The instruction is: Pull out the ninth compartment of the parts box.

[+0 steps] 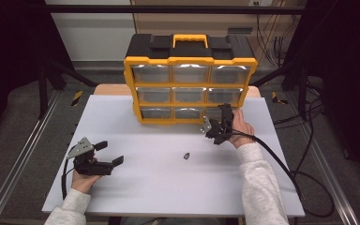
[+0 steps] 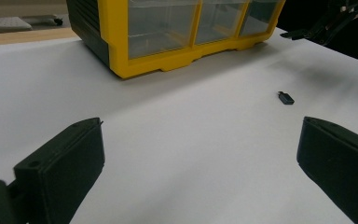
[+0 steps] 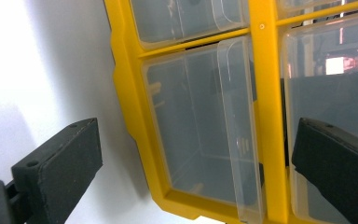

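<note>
The right tongs [image 1: 221, 123] sit right up against the lower right corner of the yellow drawer cabinet [image 1: 190, 61], which stands at the far side of the white worktop [image 1: 168, 183]. They are turned on their side and released, the jaws spread wide with nothing between them. In the right gripper view the bottom-row clear drawer [image 3: 200, 135] lies straight ahead between the two black jaws, its raised pull lip facing them; the drawer looks shut in its yellow frame, though the close angle makes that hard to be sure of. The jaws do not touch the drawer.

The left tongs [image 1: 108, 154] rest low over the near left part of the worktop, held in the person's left hand [image 1: 82, 180]. They too are released, jaws wide apart and holding nothing. They point across the worktop toward the right tongs.

A small dark part [image 1: 186, 155] lies flat on the worktop between the two tongs, nearer the right pair and well clear of both. In the left gripper view it sits ahead and toward the right jaw [image 2: 285, 98], with the cabinet's base beyond it.
</note>
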A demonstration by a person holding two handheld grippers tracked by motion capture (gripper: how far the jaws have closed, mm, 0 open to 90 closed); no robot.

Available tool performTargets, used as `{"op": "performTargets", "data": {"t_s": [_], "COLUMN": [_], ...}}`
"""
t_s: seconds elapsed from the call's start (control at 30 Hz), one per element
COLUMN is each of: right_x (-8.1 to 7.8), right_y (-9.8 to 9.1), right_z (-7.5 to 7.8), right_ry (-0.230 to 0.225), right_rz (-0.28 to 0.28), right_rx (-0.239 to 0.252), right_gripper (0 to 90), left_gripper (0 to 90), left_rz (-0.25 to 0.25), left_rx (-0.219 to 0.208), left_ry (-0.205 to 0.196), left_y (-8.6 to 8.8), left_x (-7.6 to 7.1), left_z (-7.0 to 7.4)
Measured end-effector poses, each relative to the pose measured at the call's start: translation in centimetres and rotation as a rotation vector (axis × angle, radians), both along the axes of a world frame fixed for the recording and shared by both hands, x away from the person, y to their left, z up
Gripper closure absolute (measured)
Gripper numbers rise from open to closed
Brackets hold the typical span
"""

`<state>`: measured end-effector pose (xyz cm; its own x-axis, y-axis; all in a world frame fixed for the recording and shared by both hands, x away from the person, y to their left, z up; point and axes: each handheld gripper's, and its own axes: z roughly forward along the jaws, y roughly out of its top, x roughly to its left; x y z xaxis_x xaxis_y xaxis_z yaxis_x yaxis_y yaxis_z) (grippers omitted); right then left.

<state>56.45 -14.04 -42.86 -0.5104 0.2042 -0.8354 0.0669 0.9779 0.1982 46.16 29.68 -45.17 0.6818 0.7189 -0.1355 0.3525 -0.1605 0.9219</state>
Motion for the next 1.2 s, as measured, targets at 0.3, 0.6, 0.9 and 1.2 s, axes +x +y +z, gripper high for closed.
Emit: {"op": "performTargets", "data": {"t_s": [0.3,0.6,0.9,1.2], "right_x": [0.5,0.9,1.3,1.4], "right_y": [0.1,0.1,0.1,0.0], "right_z": [-0.5,-1.1,-1.7,-2.2], "right_ry": [-0.010,-0.009,-0.019,-0.035], "right_rz": [-0.011,-0.021,-0.015,-0.014], "right_rx": [-0.022,-0.039,-0.068,-0.090], "right_gripper": [1.8,1.6,2.3,5.7], "left_gripper": [0.3,0.3,0.3,0.3], "left_rz": [0.000,0.001,0.002,0.002], "left_rx": [0.001,0.000,0.001,0.003], "left_ry": [0.000,0.000,0.001,0.000], "left_y": [0.0,0.0,0.0,0.0], "left_x": [0.0,0.0,0.0,0.0], "left_z": [0.0,0.0,0.0,0.0]}}
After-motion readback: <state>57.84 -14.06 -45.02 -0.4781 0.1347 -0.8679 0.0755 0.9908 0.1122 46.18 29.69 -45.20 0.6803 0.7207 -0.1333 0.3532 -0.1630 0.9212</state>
